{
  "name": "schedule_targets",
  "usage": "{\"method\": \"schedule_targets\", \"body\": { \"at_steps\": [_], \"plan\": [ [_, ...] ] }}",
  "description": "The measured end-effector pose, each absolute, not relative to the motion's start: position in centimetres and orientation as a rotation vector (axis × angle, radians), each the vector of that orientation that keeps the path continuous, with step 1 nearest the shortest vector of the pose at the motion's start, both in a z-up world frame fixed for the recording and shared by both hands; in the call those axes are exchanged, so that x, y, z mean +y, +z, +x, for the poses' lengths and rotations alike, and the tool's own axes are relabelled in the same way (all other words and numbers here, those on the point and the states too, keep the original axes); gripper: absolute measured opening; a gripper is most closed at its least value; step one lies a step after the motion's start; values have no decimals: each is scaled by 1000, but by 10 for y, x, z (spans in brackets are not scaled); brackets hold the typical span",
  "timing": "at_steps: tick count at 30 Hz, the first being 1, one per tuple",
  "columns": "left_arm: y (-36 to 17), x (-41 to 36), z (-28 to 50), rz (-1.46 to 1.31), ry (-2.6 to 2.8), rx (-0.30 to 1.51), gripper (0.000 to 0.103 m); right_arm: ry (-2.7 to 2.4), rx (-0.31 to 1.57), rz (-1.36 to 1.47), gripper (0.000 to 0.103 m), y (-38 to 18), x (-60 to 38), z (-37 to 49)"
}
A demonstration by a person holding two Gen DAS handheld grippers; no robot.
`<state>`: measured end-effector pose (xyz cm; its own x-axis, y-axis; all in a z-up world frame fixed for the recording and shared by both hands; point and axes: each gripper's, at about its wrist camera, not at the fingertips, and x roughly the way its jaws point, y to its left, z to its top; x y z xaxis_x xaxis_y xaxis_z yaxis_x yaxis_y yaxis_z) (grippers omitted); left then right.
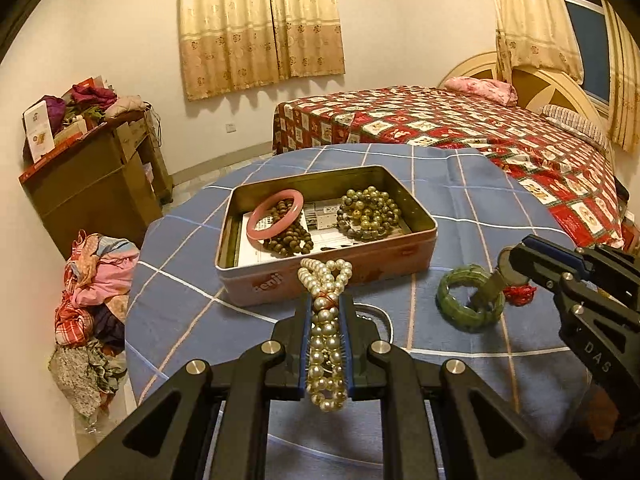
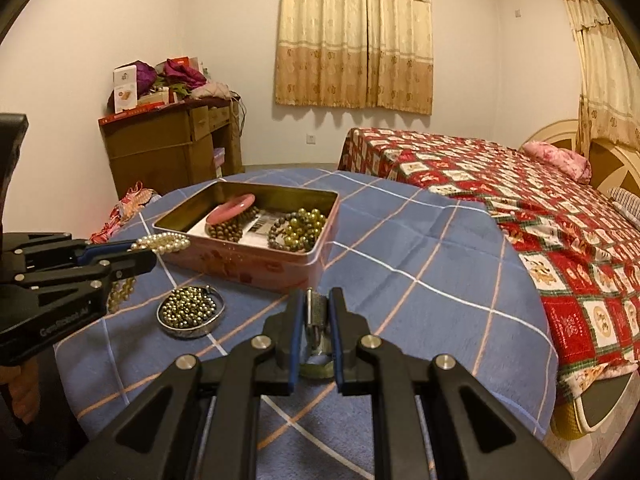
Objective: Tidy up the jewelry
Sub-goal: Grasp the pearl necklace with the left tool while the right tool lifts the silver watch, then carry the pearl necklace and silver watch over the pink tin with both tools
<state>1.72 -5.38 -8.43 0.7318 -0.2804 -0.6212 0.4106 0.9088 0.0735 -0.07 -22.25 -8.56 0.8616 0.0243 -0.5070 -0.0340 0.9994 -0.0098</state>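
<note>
My left gripper is shut on a white pearl necklace, held just before the near wall of the open pink tin box. The box holds a pink bangle, brown beads and green beads. My right gripper is shut on a small metallic pendant piece above the blue checked tablecloth. A green jade bracelet lies by the right gripper's tip in the left wrist view. The left gripper with pearls shows in the right wrist view.
A silver bangle filled with small gold beads lies on the cloth left of my right gripper. A bed with a red patterned cover stands to the right. A brown cabinet and a pile of clothes are at the left.
</note>
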Motion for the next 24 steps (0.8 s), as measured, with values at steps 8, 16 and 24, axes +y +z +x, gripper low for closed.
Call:
{"method": "schedule_targets", "body": {
  "at_steps": [8,16,24],
  "plan": [
    [-72,-45,26,196,-362,619,12,36,498,-7,15,-66,-226,0],
    [-59,-42,44,207,-349,587,12,45,465,-33,15,-43,-224,13],
    [-55,-43,70,221,-318,575,12,63,438,-69,15,-27,-214,33]
  ]
}}
